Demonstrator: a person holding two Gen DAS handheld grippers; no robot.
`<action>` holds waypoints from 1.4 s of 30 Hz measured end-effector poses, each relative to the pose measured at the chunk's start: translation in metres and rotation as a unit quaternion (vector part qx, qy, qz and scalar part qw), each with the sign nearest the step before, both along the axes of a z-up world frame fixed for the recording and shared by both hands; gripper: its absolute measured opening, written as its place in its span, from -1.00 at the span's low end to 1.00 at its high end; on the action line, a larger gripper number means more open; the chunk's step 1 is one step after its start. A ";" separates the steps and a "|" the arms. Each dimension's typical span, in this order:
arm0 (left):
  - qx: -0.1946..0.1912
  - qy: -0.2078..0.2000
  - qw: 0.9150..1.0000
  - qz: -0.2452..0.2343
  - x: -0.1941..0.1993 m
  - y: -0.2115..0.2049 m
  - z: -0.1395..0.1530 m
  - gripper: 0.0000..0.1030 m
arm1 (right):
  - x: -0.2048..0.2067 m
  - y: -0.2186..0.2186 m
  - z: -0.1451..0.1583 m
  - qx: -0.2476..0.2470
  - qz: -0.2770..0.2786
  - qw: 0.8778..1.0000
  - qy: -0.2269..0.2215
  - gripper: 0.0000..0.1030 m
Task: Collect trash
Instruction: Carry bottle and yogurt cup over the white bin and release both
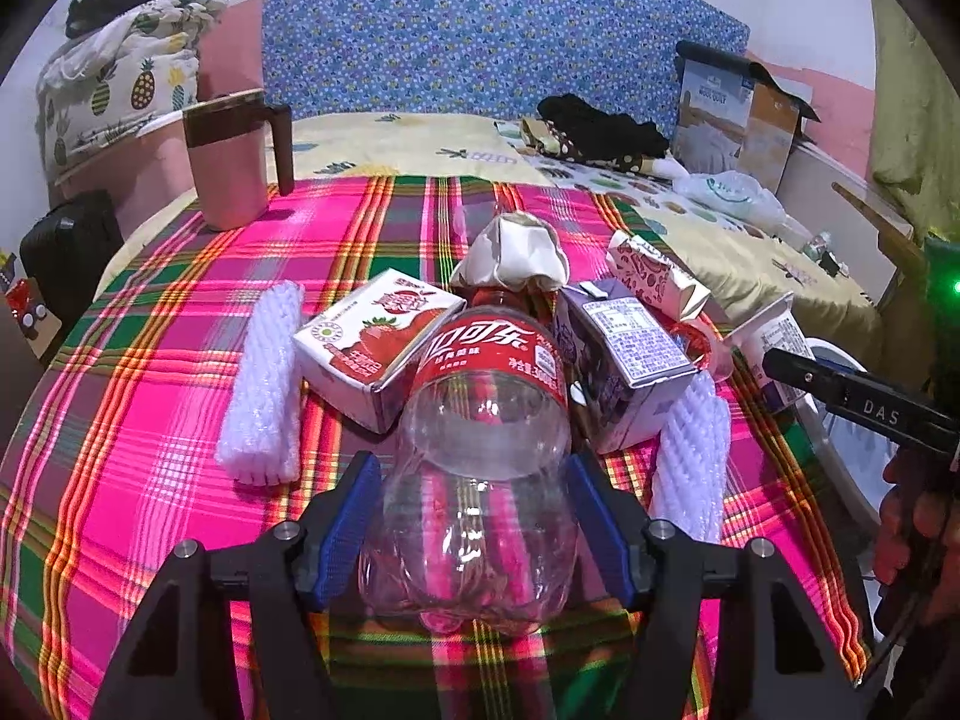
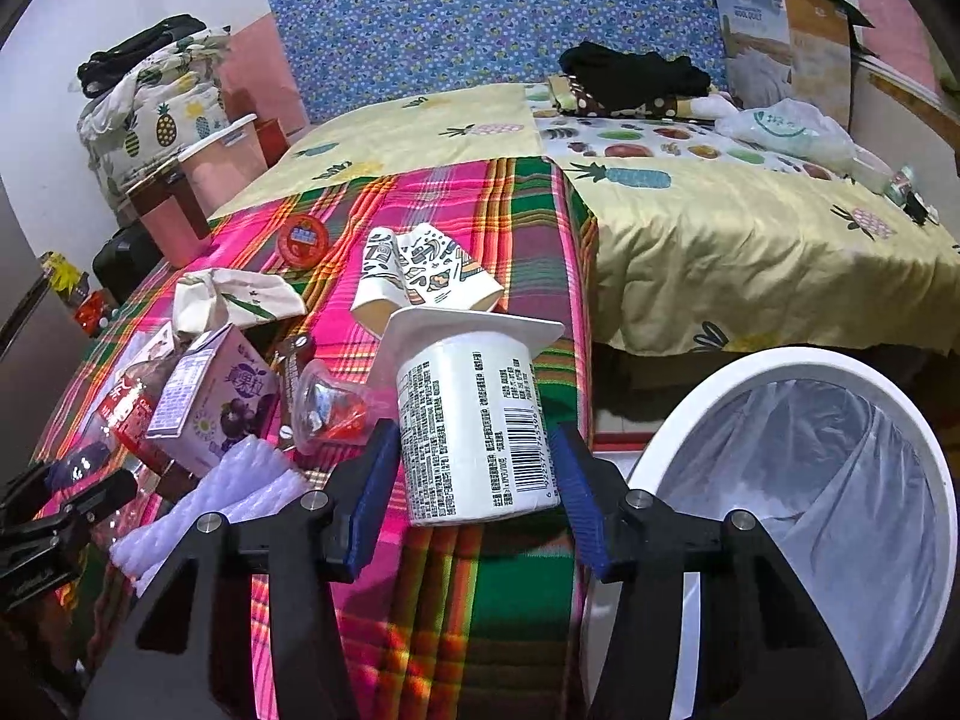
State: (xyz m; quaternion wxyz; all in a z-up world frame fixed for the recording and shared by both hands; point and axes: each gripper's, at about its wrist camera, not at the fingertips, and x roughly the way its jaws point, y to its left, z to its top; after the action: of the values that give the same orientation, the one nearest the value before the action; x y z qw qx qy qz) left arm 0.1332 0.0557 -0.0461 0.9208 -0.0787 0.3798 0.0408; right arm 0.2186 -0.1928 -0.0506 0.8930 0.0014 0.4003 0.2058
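A white trash bin [image 2: 798, 516] lined with a clear bag stands just right of the right gripper [image 2: 477, 480], below the edge of the plaid cloth [image 1: 156, 396] covering the bed. The left gripper [image 1: 477, 516] has its jaws spread around the base of an empty Coca-Cola bottle [image 1: 486, 444], hemmed in ahead by a strawberry milk carton [image 1: 375, 345], a purple carton [image 1: 624, 360] and foam sleeves [image 1: 264, 384]. The right jaws flank an overturned yogurt cup [image 2: 474, 420]; grip unclear.
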 end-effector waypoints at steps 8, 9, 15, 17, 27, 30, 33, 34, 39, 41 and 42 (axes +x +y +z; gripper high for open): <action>-0.002 -0.024 1.000 0.005 -0.023 -0.001 0.015 0.22 | -0.016 -0.002 0.010 0.008 0.002 1.000 -0.009 0.03; -0.002 -0.028 1.000 0.007 -0.027 -0.001 0.018 0.22 | -0.019 -0.003 0.012 0.009 0.003 1.000 -0.010 0.03; 0.000 -0.050 0.999 0.011 -0.045 -0.002 0.036 0.21 | -0.033 -0.006 0.022 0.018 0.002 1.000 -0.022 0.03; 0.001 -0.057 0.998 0.011 -0.051 -0.002 0.042 0.21 | -0.036 -0.009 0.024 0.021 -0.001 0.999 -0.025 0.03; -0.001 -0.073 0.997 -0.031 -0.058 -0.034 0.061 0.22 | -0.051 -0.034 0.026 0.028 -0.031 0.999 -0.034 0.03; 0.000 -0.076 0.996 -0.054 -0.053 -0.053 0.064 0.22 | -0.051 -0.047 0.023 0.026 -0.049 0.998 -0.032 0.03; -0.003 -0.075 0.994 -0.081 -0.045 -0.074 0.066 0.22 | -0.055 -0.060 0.021 0.026 -0.066 0.997 -0.029 0.03; -0.004 -0.075 0.993 -0.094 -0.041 -0.084 0.066 0.22 | -0.055 -0.066 0.020 0.025 -0.074 0.997 -0.028 0.03; -0.009 -0.067 0.987 -0.149 -0.025 -0.125 0.063 0.22 | -0.058 -0.088 0.014 0.018 -0.105 0.994 -0.023 0.03; -0.014 -0.062 0.984 -0.167 -0.019 -0.139 0.060 0.22 | -0.059 -0.096 0.011 0.013 -0.114 0.993 -0.022 0.03; -0.014 -0.059 0.982 -0.178 -0.016 -0.146 0.059 0.22 | -0.058 -0.099 0.010 0.010 -0.120 0.993 -0.020 0.03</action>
State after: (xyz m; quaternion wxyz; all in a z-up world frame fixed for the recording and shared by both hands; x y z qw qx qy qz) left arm 0.1176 -0.0905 0.0126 0.9329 -0.0256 0.3335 -0.1335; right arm 0.1608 -0.2916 -0.0404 0.9189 0.0544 0.3773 0.1014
